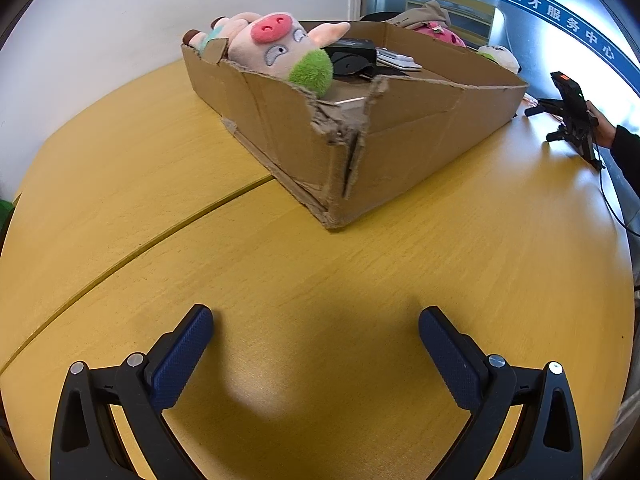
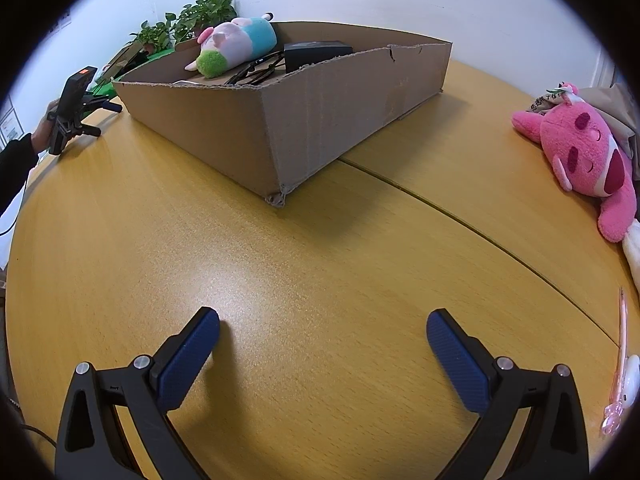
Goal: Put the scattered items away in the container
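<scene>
A torn cardboard box [image 1: 420, 128] [image 2: 320, 112] sits on the yellow table. Inside lie a pig plush with a green snout [image 1: 280, 48] [image 2: 234, 46], black items [image 1: 352, 58] [image 2: 312, 54] and a white flat thing [image 1: 400, 62]. A pink plush [image 2: 584, 156] rests on the table at the right, outside the box. A pink pen [image 2: 620, 364] lies near the right edge. My left gripper [image 1: 316, 326] is open over bare table in front of the box. My right gripper [image 2: 323, 328] is open too, with nothing between its fingers.
The other gripper, held by a hand in a dark sleeve, shows at the far side in each view [image 1: 572, 116] [image 2: 70, 108]. Potted plants [image 2: 188, 20] stand behind the box. A seam [image 2: 480, 232] crosses the tabletop. A white plush [image 1: 500, 56] lies beyond the box.
</scene>
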`<state>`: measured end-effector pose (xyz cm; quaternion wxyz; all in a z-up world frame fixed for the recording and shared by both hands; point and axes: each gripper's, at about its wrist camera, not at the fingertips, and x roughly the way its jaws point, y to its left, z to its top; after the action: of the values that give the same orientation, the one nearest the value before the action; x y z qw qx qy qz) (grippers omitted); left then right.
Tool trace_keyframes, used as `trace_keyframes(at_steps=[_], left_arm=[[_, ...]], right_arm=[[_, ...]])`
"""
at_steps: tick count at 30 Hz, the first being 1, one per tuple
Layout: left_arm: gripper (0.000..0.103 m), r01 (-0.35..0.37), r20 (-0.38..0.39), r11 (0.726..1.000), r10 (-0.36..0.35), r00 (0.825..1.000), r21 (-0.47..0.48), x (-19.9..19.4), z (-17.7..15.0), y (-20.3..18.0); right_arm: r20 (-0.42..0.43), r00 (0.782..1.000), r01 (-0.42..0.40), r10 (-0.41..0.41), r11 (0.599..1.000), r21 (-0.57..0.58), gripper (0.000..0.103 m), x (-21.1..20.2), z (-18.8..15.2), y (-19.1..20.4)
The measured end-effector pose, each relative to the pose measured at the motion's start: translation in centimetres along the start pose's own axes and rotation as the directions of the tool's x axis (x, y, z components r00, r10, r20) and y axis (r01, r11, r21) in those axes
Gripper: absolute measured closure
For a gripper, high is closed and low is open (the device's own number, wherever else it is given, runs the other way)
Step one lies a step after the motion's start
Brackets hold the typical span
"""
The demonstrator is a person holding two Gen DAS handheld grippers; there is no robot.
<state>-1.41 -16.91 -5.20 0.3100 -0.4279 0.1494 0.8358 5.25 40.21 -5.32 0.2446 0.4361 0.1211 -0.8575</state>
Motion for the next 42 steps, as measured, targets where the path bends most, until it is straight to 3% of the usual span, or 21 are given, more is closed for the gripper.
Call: trace_keyframes(at_steps=[42], left_arm=[[0.000,-0.018,0.002,1.000,0.018,1.000,-0.018,0.28,0.34,0.88]], right_arm=[[-0.001,1.000,-0.007,0.007,1.000,-0.010,0.000,-0.08,-0.12,-0.01]])
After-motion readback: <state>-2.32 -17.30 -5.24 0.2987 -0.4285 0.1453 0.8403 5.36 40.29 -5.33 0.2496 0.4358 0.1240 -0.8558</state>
